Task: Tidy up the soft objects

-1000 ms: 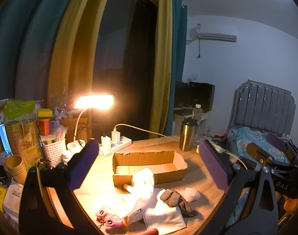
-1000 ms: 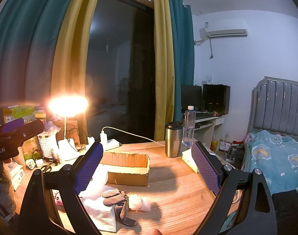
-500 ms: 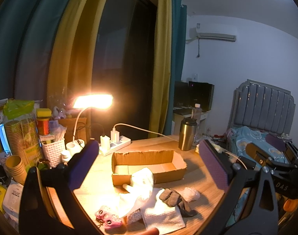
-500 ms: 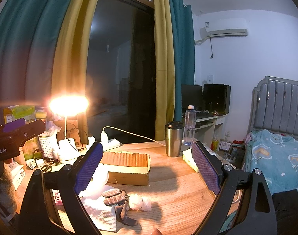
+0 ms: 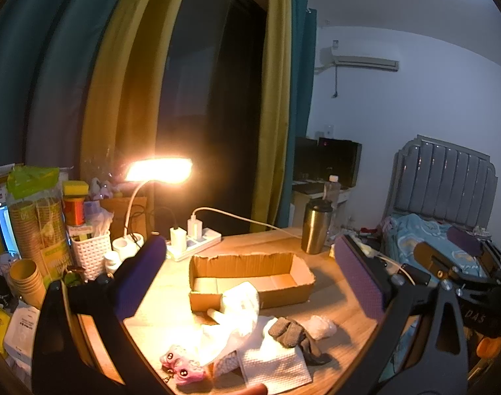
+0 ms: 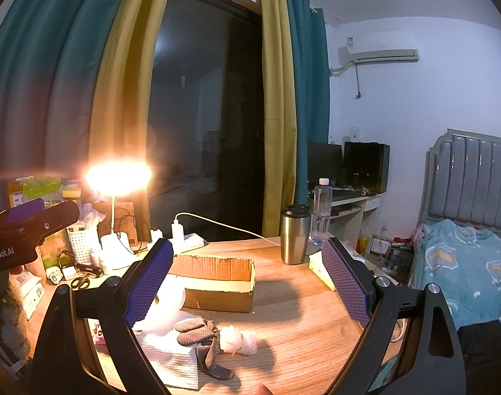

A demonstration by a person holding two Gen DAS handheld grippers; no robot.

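Note:
Soft items lie in a heap on the wooden table [image 5: 336,299] in front of an open cardboard box [image 5: 250,276]: a white plush toy [image 5: 240,306], a pink plush toy [image 5: 181,365], a white waffle cloth [image 5: 276,365], brown socks [image 5: 293,332] and a crumpled clear bag [image 5: 319,321]. My left gripper [image 5: 250,279] hangs open above them, holding nothing. In the right wrist view the box [image 6: 217,283], socks [image 6: 201,335], cloth [image 6: 171,358] and bag [image 6: 240,342] show below my open right gripper [image 6: 247,283].
A lit desk lamp [image 5: 158,171], a power strip [image 5: 194,240], a white basket [image 5: 89,253] and stacked paper cups [image 5: 26,279] crowd the table's left side. A steel tumbler [image 5: 314,227] stands behind the box. A bed [image 6: 467,270] lies to the right.
Both views have barely shifted; the objects on the table lie as before and both grippers stay open.

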